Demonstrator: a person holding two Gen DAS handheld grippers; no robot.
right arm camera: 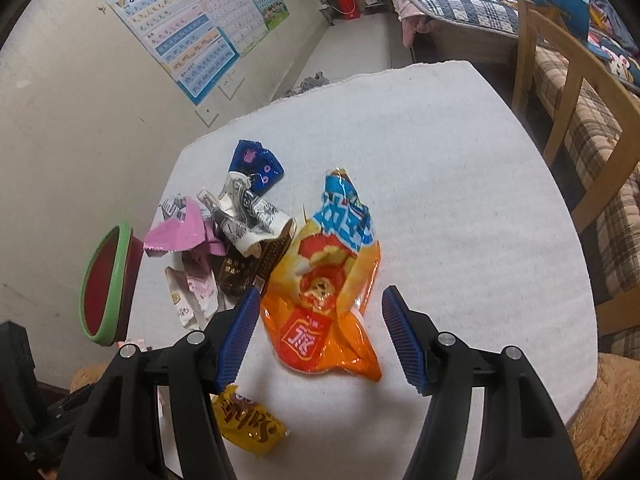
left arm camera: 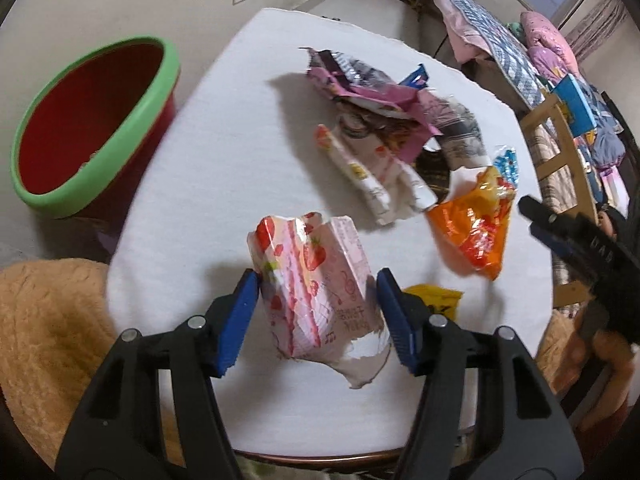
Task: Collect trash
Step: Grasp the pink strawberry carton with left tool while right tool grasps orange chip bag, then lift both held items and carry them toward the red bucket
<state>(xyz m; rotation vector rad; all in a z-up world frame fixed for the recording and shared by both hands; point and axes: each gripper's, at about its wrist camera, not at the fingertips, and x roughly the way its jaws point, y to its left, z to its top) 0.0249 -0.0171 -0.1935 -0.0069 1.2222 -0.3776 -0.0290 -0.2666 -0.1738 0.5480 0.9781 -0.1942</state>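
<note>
A pink strawberry-print wrapper (left arm camera: 316, 284) lies on the white table (left arm camera: 224, 152) between the blue pads of my left gripper (left arm camera: 318, 304), which is open around it; the left pad sits close against it. An orange chip bag (right arm camera: 324, 300) lies between the pads of my open right gripper (right arm camera: 316, 328), untouched; it also shows in the left wrist view (left arm camera: 476, 220). A yellow wrapper (right arm camera: 250, 424) lies under my right gripper's left finger. A pile of pink, white, grey and blue wrappers (left arm camera: 380, 120) lies further back. A red bin with a green rim (left arm camera: 92, 128) stands left of the table.
A wooden chair (right arm camera: 568, 128) and a bed with quilts (right arm camera: 452, 4) stand to the right of the table. Fuzzy tan cushions (left arm camera: 48, 340) sit at the table's near edges. Posters (right arm camera: 188, 32) hang on the left wall.
</note>
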